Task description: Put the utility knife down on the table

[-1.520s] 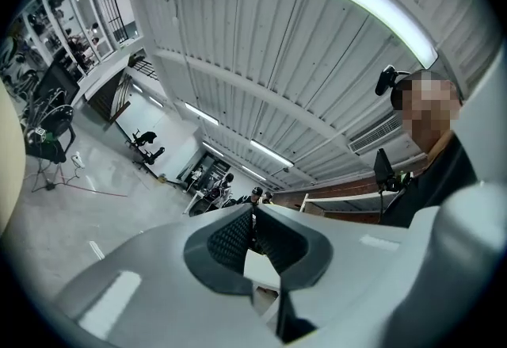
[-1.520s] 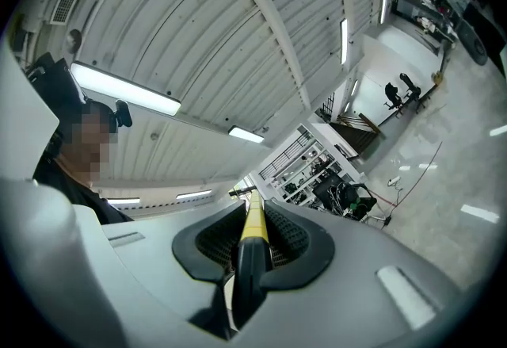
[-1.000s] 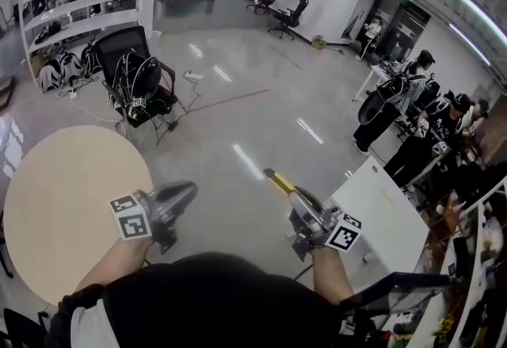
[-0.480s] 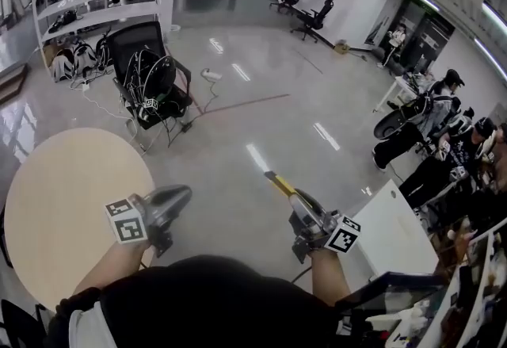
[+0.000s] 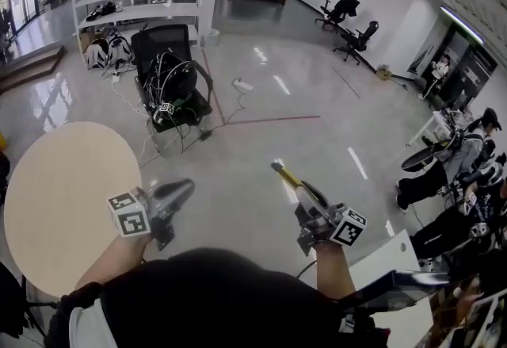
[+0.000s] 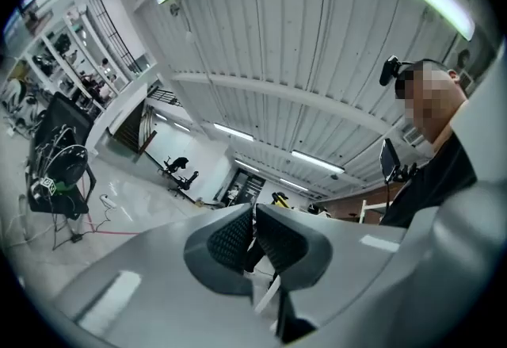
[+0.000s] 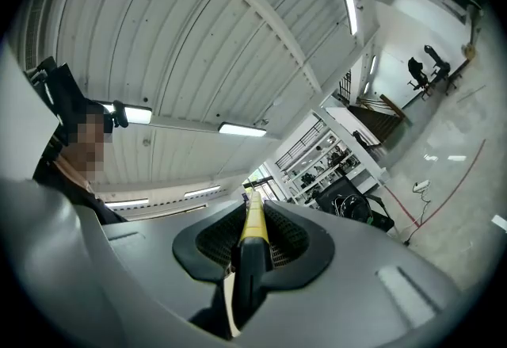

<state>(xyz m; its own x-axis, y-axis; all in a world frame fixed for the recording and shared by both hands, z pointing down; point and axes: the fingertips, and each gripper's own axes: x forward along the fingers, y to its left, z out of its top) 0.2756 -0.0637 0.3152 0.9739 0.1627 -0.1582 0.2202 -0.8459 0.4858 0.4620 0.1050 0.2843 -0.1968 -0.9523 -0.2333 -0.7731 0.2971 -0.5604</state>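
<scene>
Two grippers, one utility knife, one round table: the right gripper (image 5: 309,200), right of centre low in the head view, is clenched on the single utility knife (image 5: 283,174). Its pads press the dark handle from both sides, and the yellow-and-black body juts past the fingertips toward the upper left, over the glossy floor (image 5: 261,132). The left gripper (image 5: 184,188), left of centre at the same height, has its jaws drawn together with nothing between them. The round table (image 5: 63,180) fills the left of the frame; the knife is in the air, well apart from it to the right. One black chair (image 5: 170,53) draped in cables stands above centre – two office chairs (image 5: 352,25) sit at the upper right
</scene>
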